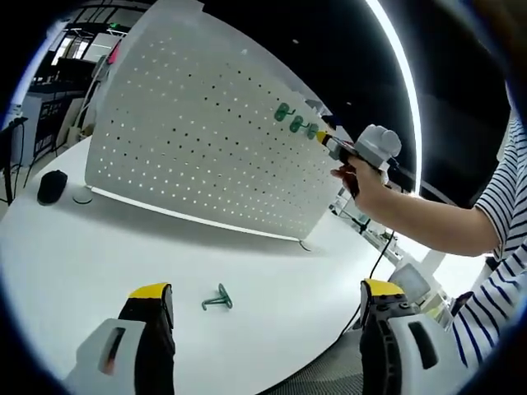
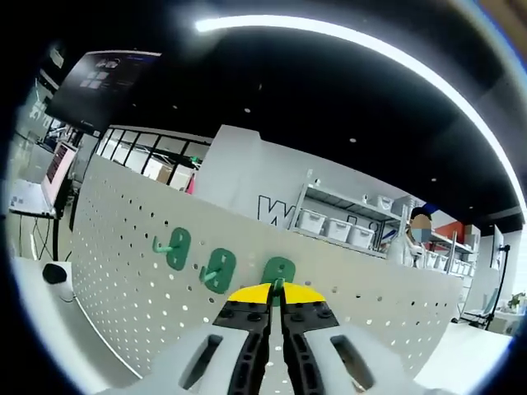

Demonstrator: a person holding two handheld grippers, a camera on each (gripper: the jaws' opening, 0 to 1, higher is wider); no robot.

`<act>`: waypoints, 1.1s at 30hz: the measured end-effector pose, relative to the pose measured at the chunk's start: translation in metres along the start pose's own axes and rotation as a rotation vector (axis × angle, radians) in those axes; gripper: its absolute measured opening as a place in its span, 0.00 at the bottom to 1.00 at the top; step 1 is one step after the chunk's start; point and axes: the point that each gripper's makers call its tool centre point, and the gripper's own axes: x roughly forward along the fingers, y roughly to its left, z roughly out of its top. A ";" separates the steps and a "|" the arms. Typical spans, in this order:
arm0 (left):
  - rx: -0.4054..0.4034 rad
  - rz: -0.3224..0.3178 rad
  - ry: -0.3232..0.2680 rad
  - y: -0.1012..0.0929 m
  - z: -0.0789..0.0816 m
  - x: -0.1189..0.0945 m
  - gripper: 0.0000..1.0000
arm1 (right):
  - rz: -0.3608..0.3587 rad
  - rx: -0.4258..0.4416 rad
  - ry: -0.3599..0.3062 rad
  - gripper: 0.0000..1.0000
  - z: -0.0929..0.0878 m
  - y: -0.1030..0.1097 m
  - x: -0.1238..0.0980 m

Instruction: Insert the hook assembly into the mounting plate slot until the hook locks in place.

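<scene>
A white pegboard (image 1: 206,148) stands upright on the white table (image 1: 74,255). Three green hooks sit in a row near its upper right; two of them (image 2: 175,247) (image 2: 219,269) hang free on the board. The third green hook (image 2: 278,270) is against the board, pinched between the yellow tips of my right gripper (image 2: 277,293), which is shut on it. A hand holds that right gripper (image 1: 331,143) at the board. A loose green hook (image 1: 218,300) lies on the table just ahead of my left gripper (image 1: 266,290), which stands open and apart from it.
A black rounded object (image 1: 52,185) lies on the table left of the board. A black cable (image 1: 375,263) runs off the table's right edge. A person's striped sleeve (image 1: 502,239) is at the right. Shelves with white bins (image 2: 346,226) stand behind the board.
</scene>
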 end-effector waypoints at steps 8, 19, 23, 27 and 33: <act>-0.002 0.002 0.015 0.001 -0.003 0.001 0.95 | -0.007 0.021 -0.017 0.00 -0.001 0.000 0.000; 0.001 0.007 0.026 0.002 -0.005 0.002 0.95 | -0.018 0.025 -0.001 0.00 -0.009 0.002 0.004; 0.000 0.001 0.035 0.000 -0.007 0.003 0.96 | -0.004 0.085 0.005 0.00 -0.011 0.002 0.005; 0.006 -0.003 0.047 -0.001 -0.009 0.004 0.96 | 0.008 0.053 0.022 0.00 -0.012 0.002 0.004; 0.013 0.003 0.054 0.000 -0.010 0.003 0.96 | 0.012 0.058 0.048 0.02 -0.011 0.003 0.004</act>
